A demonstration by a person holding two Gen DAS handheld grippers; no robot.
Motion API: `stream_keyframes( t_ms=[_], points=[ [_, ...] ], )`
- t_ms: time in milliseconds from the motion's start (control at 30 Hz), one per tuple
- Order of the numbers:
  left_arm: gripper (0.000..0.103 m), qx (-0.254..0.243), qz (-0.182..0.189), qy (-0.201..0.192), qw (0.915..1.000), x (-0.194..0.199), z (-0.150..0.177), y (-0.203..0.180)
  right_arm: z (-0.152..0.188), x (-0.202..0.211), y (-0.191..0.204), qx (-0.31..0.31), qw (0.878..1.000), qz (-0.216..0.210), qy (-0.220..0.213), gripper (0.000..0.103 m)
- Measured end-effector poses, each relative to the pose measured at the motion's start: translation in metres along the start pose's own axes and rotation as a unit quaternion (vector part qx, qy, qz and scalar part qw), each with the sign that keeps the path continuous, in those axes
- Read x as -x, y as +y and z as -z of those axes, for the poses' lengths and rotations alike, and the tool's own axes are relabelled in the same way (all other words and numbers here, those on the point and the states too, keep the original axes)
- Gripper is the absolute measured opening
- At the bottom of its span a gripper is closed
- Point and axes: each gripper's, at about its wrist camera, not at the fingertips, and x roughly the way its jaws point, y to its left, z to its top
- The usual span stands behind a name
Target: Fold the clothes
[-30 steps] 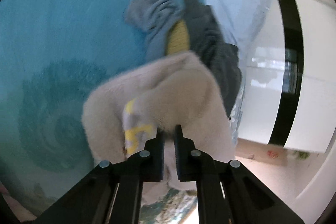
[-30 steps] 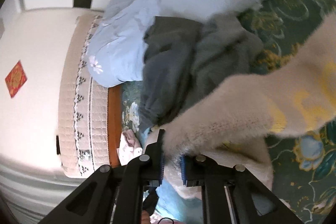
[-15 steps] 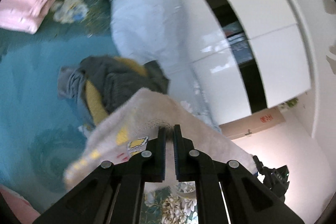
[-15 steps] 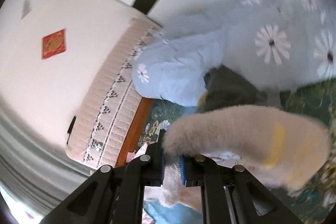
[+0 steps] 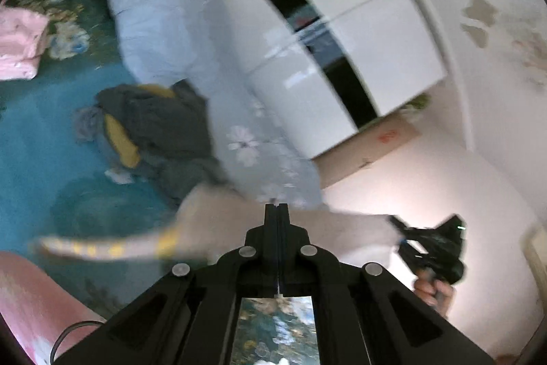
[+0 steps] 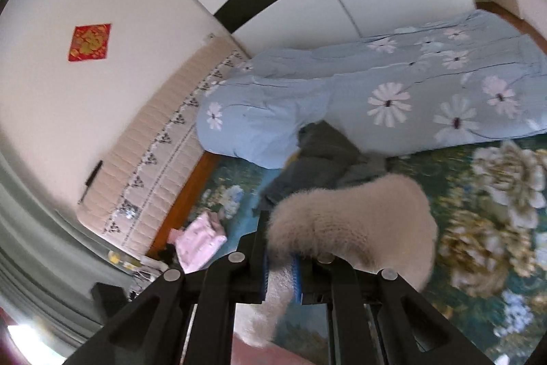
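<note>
Sweater point(image 5: 212, 228) stretched level, long axis left-right, above bed point(image 5: 41, 132). Left gripper point(image 5: 277, 211) clamps near edge; right gripper point(image 6: 282, 262) clamps right end.

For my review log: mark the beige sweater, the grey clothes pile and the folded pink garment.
beige sweater point(image 6: 359, 221): right wrist view, fluffy bulge.
grey clothes pile point(image 5: 160, 125): left wrist view, dark top.
folded pink garment point(image 5: 18, 43): left wrist view, upper face.

left tool point(image 5: 277, 211): black, silver screws | right tool point(image 6: 281, 262): black, blue pads
</note>
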Motion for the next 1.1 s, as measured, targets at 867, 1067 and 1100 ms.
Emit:
stream_keyframes(
  t_ms=[867,1067,1100],
  points=[
    [0.0,0.124,-0.219,0.114,0.9611,-0.109,0.02,0.127,-0.048,-0.444,-0.083,-0.05,0.936,0.146,0.316,0.012],
    [0.0,0.103,-0.25,0.124,0.9547,-0.141,0.019,0.131,-0.044,-0.487,-0.102,-0.077,0.924,0.13,0.352,0.021],
    [0.0,0.093,-0.254,0.127,0.9543,-0.148,0.021,0.13,-0.046,-0.487,-0.1,-0.072,0.924,0.123,0.356,0.033]
  ],
)
